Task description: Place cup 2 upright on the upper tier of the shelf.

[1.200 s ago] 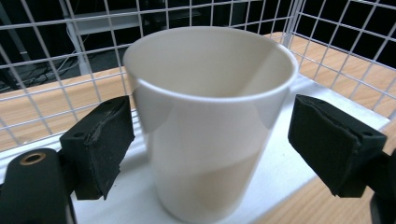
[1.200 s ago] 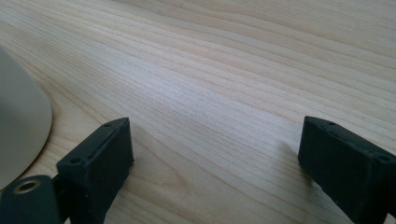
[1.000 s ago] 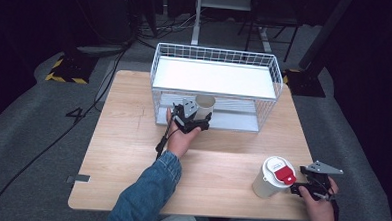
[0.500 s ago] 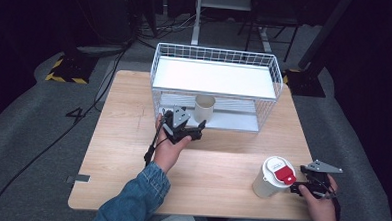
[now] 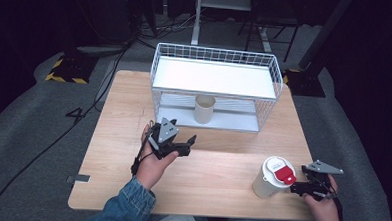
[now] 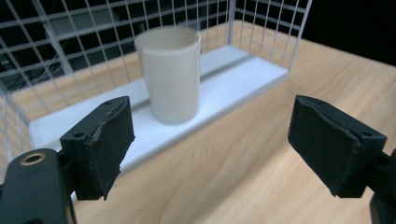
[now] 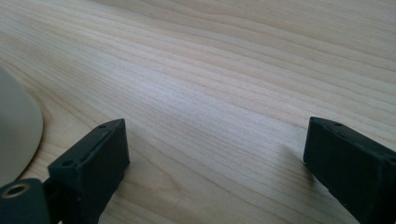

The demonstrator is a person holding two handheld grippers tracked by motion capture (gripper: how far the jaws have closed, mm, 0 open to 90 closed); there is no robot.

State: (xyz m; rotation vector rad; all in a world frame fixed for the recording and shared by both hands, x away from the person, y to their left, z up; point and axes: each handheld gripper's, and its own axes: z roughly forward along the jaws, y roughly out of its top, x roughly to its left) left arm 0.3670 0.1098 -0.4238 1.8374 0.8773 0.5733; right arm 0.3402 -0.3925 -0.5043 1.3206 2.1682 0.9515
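Left gripper (image 5: pixel 188 141) has backed off from cup (image 5: pixel 204 109), jaws wide, empty — re-reach w/ cup off-centre could topple it.

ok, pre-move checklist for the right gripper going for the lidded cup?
1. Left gripper clear of the beige cup: ok, jaws open, nothing between them.
2. Beige cup upright on the rack's lower shelf: ok.
3. Right gripper empty: ok, jaws open over bare table.
4. Lidded cup upright, lid on: ok.
5. Right gripper lined up with the lidded cup: not ok, cup sits off to one side.
6. Lid seal: cannot tell.
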